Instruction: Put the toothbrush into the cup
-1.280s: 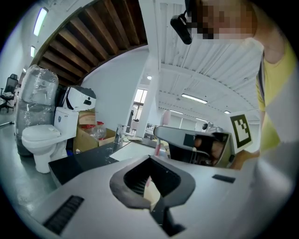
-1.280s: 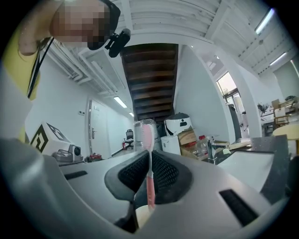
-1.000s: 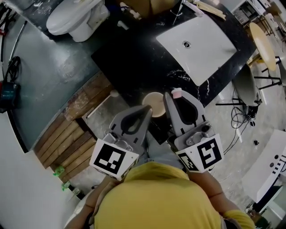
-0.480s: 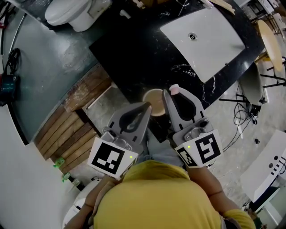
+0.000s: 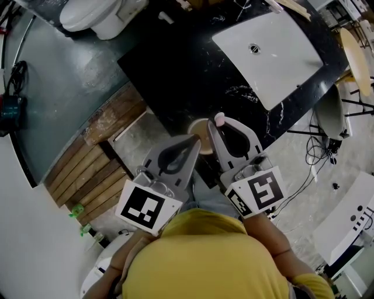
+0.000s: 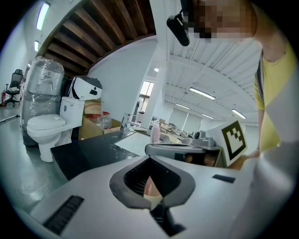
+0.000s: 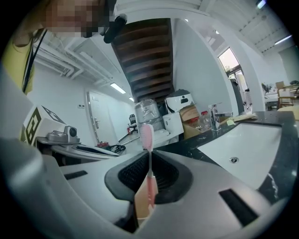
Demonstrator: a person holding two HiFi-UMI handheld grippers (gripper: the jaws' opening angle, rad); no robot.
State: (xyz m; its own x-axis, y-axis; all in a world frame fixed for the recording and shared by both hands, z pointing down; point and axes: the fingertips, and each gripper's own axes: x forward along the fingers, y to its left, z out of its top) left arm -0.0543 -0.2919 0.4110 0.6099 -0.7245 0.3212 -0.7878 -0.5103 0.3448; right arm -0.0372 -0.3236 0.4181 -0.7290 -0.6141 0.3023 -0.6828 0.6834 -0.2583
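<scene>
Toothbrush [image 7: 149, 161], pale pink from its rounded bristle head down its thin neck, stands upright in the right claw [image 7: 148, 189]. The claw's jaws are pinched on the lower handle, and the head rises clear above them. From the head view the brush's pink head [image 5: 220, 120] shows at the tip of the right claw [image 5: 217, 126], just beside the rim of the cup [image 5: 201, 131].

The cup is a round, cream-coloured one seen from above, at the near edge of the black marbled surface [image 5: 175, 76]. Whether it rests on that edge cannot be told. The left claw [image 5: 194, 140] has its jaws drawn together with the tip against the cup's near rim. In the left gripper view a cream and pink sliver matching the cup's wall sits pinched between them [image 6: 150, 188].

Both claws are held close in front of the person's yellow shirt [image 5: 204, 257], side by side. Their marker cubes sit nearest the chest, and their noses angle inward so that they meet at the cup.

A white sink basin [image 5: 266, 49] is set into the surface farther off, and a white toilet [image 5: 93, 17] stands on the floor beyond it.
</scene>
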